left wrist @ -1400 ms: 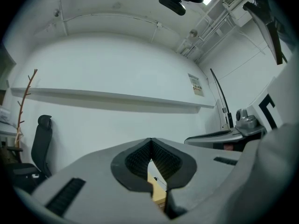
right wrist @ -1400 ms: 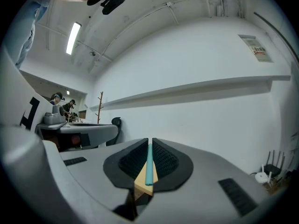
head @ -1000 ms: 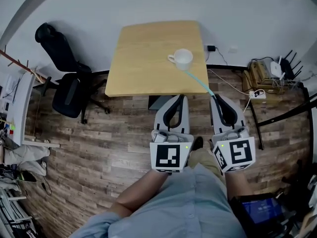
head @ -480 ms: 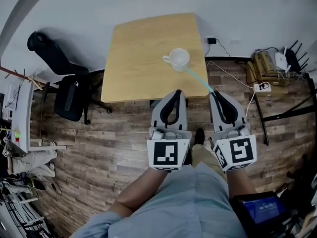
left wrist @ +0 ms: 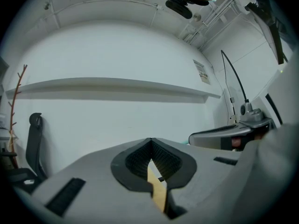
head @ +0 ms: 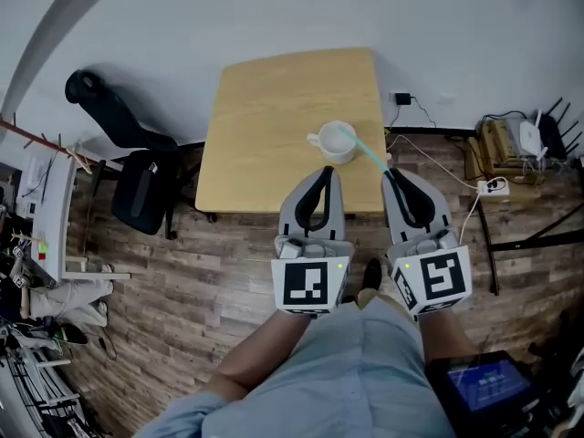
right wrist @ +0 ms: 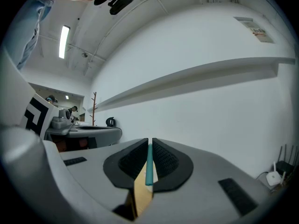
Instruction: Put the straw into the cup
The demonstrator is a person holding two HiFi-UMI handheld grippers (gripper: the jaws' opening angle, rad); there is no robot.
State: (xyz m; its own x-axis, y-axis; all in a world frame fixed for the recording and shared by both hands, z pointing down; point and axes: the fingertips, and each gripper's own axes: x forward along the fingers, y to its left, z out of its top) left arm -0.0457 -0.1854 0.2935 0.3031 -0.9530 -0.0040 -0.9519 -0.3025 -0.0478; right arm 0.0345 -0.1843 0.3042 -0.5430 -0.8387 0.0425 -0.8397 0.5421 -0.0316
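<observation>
While the left tongs (head: 325, 173) sit closed and empty, the right tongs (head: 392, 173) pinch the straw (head: 369, 152) reaching the cup (head: 338, 144).

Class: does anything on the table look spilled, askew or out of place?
Nothing stands out: the cup stands upright on the table, no spill shows, and the right gripper holds the straw unbent.

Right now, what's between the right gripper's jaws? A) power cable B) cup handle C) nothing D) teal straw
D: the right gripper view shows the teal straw pinched between the jaws of the right gripper, and the head view shows it reaching toward the cup.
</observation>
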